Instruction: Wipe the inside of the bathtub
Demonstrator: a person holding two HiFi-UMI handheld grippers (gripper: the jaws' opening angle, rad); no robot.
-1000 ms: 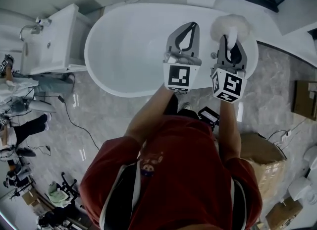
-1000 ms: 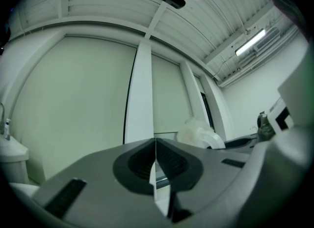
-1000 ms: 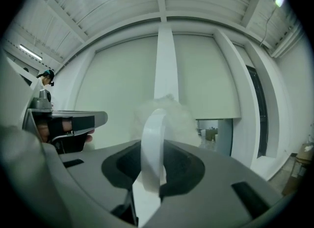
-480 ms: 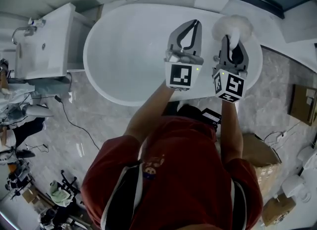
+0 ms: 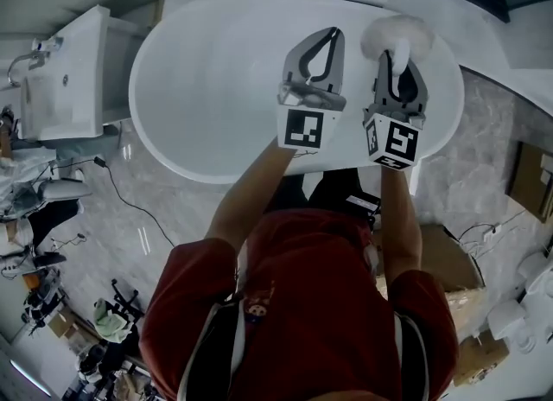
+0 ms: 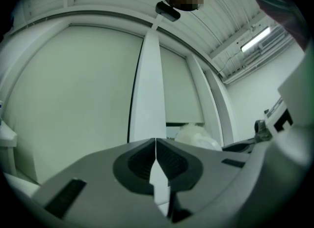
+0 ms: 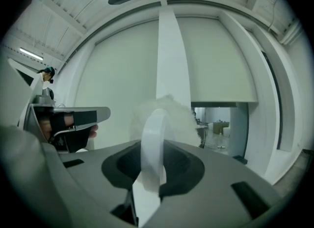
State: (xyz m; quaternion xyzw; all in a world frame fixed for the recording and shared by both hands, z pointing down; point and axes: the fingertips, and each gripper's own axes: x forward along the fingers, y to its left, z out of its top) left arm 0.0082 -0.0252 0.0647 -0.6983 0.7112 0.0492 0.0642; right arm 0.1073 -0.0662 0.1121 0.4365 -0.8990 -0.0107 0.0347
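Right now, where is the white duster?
In the head view, the duster is upper right, held in the right gripper, above the right end of the bathtub.

Wide open room inside bathtub [image 5: 207, 79]

White bathtub [image 5: 216, 79], white duster [image 5: 393, 35], red shirt [image 5: 320, 304] (black side panels).

A white washbasin unit [image 5: 73, 62] stands on the marble floor [image 5: 164, 218], with a chrome tap [image 5: 19, 66] at its left end. A black cable [image 5: 130, 203] trails just below it, and cardboard boxes [image 5: 449, 261] lie well apart to its right.
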